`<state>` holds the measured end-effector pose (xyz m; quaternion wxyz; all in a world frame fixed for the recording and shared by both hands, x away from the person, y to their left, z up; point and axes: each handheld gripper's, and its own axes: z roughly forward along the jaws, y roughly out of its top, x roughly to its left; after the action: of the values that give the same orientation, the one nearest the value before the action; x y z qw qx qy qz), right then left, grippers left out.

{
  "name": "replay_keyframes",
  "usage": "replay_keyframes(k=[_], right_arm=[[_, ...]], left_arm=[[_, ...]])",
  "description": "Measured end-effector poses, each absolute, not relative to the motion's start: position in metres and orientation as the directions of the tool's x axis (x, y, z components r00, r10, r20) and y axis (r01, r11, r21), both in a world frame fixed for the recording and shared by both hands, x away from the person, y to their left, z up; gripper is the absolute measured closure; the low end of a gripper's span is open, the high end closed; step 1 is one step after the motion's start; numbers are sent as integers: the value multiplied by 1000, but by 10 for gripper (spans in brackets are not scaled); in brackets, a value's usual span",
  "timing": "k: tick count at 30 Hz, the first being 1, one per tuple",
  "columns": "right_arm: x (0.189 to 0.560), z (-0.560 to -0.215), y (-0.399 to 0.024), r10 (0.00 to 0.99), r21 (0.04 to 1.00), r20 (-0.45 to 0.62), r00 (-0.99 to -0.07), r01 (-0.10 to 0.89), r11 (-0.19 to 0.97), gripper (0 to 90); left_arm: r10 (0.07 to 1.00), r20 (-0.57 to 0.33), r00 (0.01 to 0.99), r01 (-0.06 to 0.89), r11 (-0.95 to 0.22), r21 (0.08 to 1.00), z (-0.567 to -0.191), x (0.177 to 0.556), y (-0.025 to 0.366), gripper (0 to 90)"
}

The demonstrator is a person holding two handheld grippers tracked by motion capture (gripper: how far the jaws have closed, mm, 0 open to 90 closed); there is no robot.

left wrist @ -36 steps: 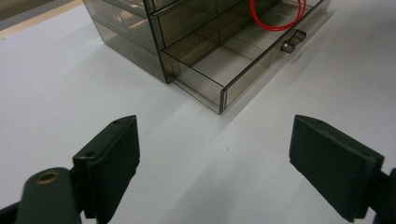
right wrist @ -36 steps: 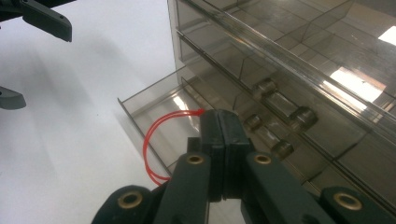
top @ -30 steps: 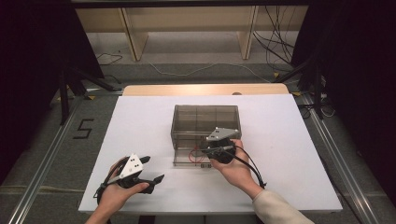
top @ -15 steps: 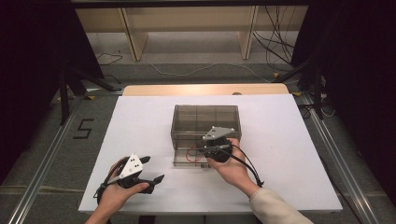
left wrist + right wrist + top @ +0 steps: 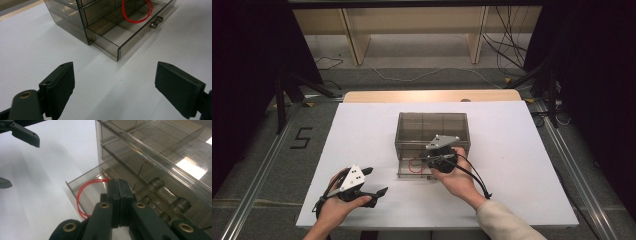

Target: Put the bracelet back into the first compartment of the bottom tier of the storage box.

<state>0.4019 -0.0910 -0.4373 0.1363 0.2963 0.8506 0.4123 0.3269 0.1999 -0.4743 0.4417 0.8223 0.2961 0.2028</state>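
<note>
White table (image 5: 362, 130) – smooth sheet top, wooden strip along far edge. Smoky transparent drawer cabinet (image 5: 432, 125) stands directly on it, near middle. Cabinet's bottom drawer (image 5: 412, 167) pulled out toward near edge – bare white surface either side of cabinet.

One sign can be read: a large dark number "5" (image 5: 301, 138). It stands on the grey floor mat (image 5: 272, 165), just to the left of the white table (image 5: 362, 125), near the far left corner of this table. On the table I can read no label or brand.
</note>
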Motion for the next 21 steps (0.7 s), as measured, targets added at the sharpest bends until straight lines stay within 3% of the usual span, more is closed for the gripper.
replay_keyframes(k=[21], right_arm=[[407,-442,-82,609,778,4,-793,385,497,900]], left_arm=[[664,68,744,309,-433,847,-475,327,199,160]])
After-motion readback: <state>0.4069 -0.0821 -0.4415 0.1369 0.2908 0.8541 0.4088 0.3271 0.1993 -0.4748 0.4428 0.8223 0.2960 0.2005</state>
